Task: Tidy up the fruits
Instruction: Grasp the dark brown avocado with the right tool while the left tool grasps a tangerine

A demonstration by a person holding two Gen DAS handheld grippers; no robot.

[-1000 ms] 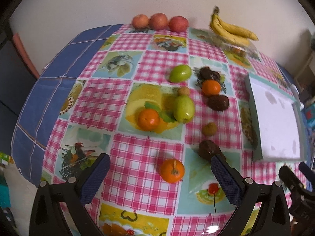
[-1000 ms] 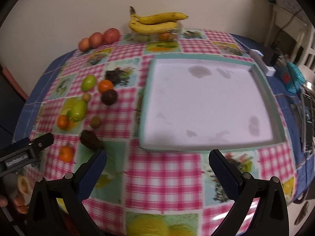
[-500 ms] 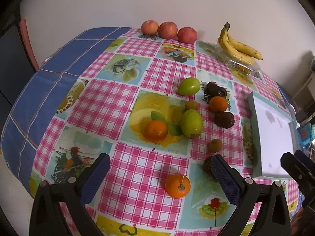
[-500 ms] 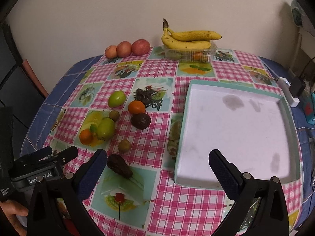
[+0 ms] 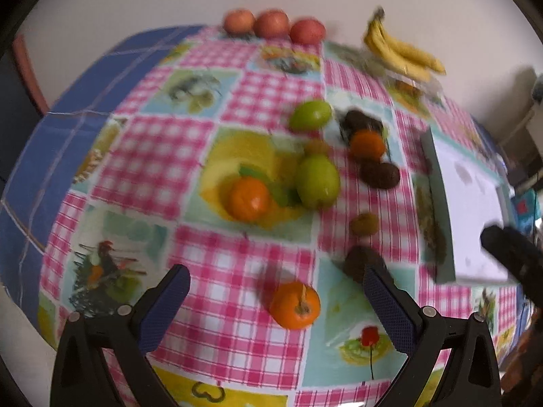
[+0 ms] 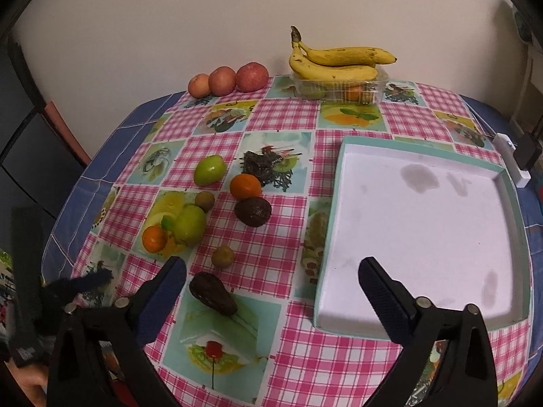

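Both tools gape, apparently above scattered fruit (image 6: pixel 253 211).

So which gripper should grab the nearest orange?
Left. The left gripper is open with the orange lying right between its fingers. The right gripper, also open, faces the tray and the avocado, not that orange.

We saw warm, rather dim indoor light in both views. The left wrist view was smeared by motion blur, softening the mandarin (image 5: pixel 295 305) at lower centre and the bananas (image 5: pixel 404 51) at upper right. The right wrist view was sharp, with soft shadows beneath the avocado (image 6: pixel 253 211). Fisheye distortion bulged the tablecloth (image 6: pixel 271 271) and blackened every corner.
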